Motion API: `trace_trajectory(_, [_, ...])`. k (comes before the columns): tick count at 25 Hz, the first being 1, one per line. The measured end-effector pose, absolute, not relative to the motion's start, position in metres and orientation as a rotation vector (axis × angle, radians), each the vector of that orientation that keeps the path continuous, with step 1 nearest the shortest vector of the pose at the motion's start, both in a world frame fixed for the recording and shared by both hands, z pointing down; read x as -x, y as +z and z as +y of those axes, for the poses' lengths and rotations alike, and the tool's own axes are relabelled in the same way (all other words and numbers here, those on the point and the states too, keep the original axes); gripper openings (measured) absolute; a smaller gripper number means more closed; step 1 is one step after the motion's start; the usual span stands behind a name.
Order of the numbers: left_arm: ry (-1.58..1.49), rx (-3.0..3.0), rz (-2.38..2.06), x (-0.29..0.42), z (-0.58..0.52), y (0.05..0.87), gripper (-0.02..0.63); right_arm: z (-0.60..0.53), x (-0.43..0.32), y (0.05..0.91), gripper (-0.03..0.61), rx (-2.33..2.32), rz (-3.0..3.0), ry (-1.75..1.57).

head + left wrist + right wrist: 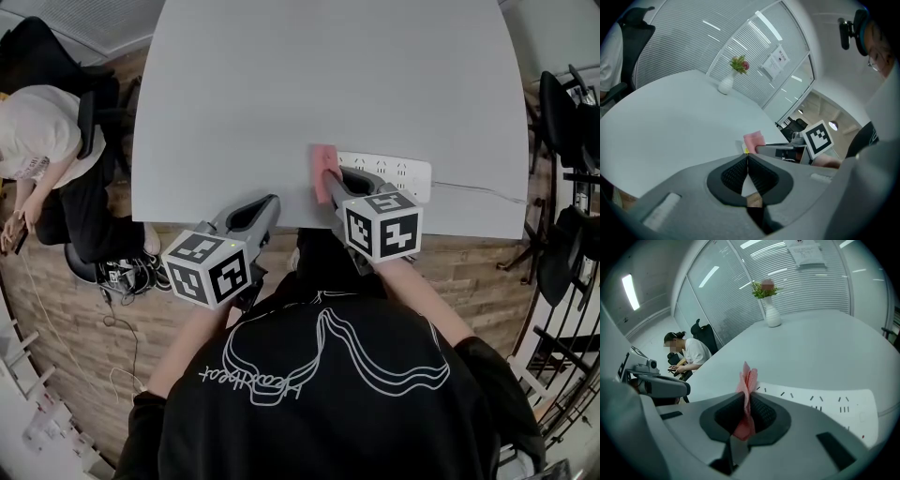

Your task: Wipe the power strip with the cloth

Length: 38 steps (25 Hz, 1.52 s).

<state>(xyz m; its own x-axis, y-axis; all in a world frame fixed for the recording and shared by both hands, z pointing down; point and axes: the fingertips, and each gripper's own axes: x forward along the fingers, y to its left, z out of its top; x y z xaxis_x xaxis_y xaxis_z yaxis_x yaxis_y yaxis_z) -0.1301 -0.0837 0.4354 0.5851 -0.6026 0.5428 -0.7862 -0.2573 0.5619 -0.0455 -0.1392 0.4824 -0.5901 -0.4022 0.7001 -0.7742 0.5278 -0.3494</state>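
So the right gripper (746,397) had its fingers clamped on the pink cloth (749,379), which was bunched and standing up out of the grip like a little flag. My guess is it was pinched that way so a loose edge could drag across the plastic. The white power strip (392,173) lay flat on the table (281,84), close to the near edge and right of centre, with its cable (478,191) trailing off to the right. The cloth sat right at the strip's left end, which looked to me like the start of a sweep along its length.

The left gripper (747,158) had its fingers pressed together on nothing. It hung over the near edge, left of the strip and apart from it, probably just staying out of the way.

As for writing, I couldn't read much. A sheet (805,253) on the glass wall was too small to make out, and the strip showed socket slots but no brand. A vase (771,314) of flowers stood at the far end.
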Motion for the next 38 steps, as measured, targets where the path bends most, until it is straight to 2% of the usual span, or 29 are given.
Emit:
trace_trajectory(12, [0.285, -1.982, -1.082, 0.121, -0.086, 0.440, 0.014, -0.137, 0.025, 0.485, 0.043, -0.994, -2.208, 0.908])
trace_trajectory(38, [0.351, -2.032, -0.969, 0.083, -0.093, 0.450, 0.014, -0.147, -0.079, 0.484, 0.043, -1.262, -2.101, 0.866])
